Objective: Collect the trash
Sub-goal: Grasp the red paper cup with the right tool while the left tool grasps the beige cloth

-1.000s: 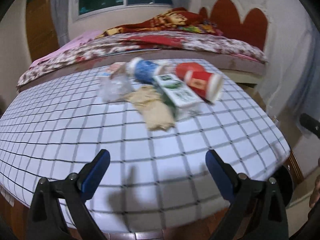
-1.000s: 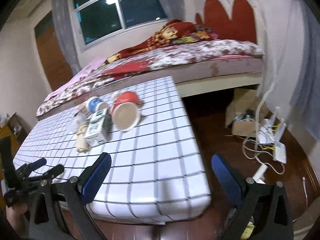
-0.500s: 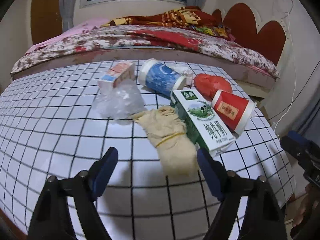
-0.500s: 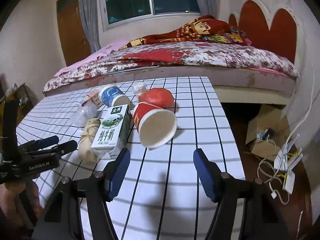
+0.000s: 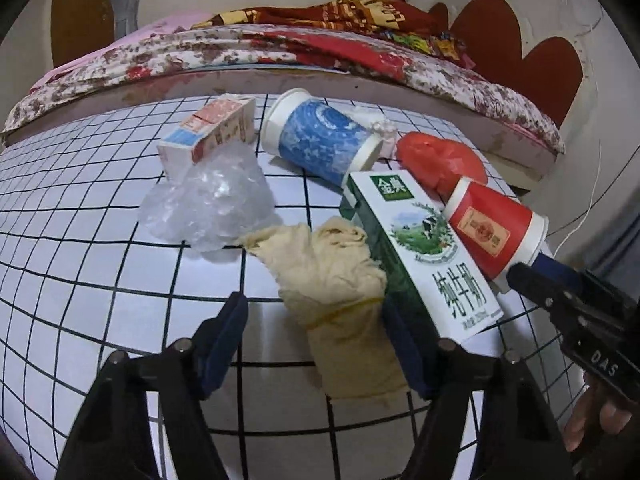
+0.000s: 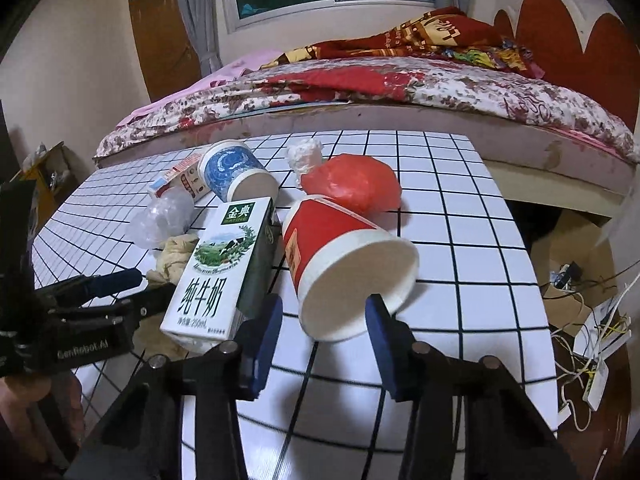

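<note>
The milk carton [image 6: 218, 264] lay flat on the checked desk [image 6: 460, 208], its green panel reading 金典 with SATINE beneath, 纯牛奶 in large green characters lower down and 250mL in small print at its near end. Just right of it the red paper cup [image 6: 340, 256] lay on its side, open mouth toward me, a yellow label on its wall too small to read. My right claw [image 6: 322, 334] was closing around that cup's near rim, which sat between the blue pads; whether they pressed on it yet I could not tell. My left claw [image 5: 316, 340] was closing too, its pads either side of the crumpled yellowish cloth [image 5: 336, 284] and not yet pressing on it. Its body showed "GenRobot.AI" in the right wrist view, and the right claw's body showed "DAS". Behind lay the blue paper cup [image 5: 320, 140], a red-and-white carton [image 5: 210, 130] with unreadable print, a clear plastic wad [image 5: 208, 204], a red plastic bag [image 6: 356, 186] and a white wad [image 6: 306, 154]. The trash was bunched in the desk's far middle; the near and left parts were bare. The desk's right edge dropped to floor strewn with cables [image 6: 592, 344], and a bed [image 6: 400, 88] ran along its far edge.
</note>
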The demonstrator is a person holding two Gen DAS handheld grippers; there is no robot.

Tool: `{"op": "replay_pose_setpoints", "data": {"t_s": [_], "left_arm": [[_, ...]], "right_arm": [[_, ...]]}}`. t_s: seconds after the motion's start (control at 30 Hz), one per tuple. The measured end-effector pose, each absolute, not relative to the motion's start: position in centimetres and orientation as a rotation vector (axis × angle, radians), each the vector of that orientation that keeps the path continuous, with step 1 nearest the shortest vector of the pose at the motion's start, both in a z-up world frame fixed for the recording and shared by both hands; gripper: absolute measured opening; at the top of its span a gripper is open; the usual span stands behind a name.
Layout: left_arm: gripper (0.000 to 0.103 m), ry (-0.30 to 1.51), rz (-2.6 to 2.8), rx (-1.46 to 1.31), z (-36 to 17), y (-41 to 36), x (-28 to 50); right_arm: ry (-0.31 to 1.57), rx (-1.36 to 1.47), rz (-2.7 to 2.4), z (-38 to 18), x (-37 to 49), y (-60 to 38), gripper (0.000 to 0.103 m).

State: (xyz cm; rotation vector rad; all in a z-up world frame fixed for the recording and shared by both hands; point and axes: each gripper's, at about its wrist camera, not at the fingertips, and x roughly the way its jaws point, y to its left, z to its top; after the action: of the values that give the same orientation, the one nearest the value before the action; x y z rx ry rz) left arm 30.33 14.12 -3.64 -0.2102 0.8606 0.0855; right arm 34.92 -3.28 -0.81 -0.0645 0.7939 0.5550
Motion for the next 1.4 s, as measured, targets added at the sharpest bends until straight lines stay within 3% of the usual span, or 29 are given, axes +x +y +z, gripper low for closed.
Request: {"op": "replay_pose_setpoints", "data": {"t_s": [0.17,0.27,0.33,0.43,0.5,0.93,1.4], "left_arm": [[0.067,0.871,0.078,-0.188,-3.6,13.5,31.0],[0.054,0.89,0.053,-0.195,-4.0,13.2,31.4],[0.039,0.892,0.03,-0.205,-4.0,13.0,31.5],[0.027,0.883,-0.003,-0.221,-3.8,13.1,31.1],[0.023,0.868,-0.014,-0.232,-3.5,13.5,30.6],[0.022,0.726,-0.012,-0.189,-0.5,13.9,24.0],[0.022,0.626,-0.092,-0.077,2.1,6.7,18.6]], "right_arm": [[0.805,-0.058,0.568,-1.2,35.8,-3.0,0.037],[0.812,-0.045,0.574,-1.4,36.0,-3.0,0.03],[0.81,-0.036,0.58,-1.4,36.0,-2.7,0.021],[0.816,-0.044,0.596,-1.6,35.9,-2.2,0.013],[0.815,-0.046,0.608,-1.6,35.6,-2.0,0.003],[0.687,-0.09,0.627,2.5,29.8,-4.8,0.003],[0.614,-0.126,0.469,5.5,22.5,-13.7,0.003]]}}
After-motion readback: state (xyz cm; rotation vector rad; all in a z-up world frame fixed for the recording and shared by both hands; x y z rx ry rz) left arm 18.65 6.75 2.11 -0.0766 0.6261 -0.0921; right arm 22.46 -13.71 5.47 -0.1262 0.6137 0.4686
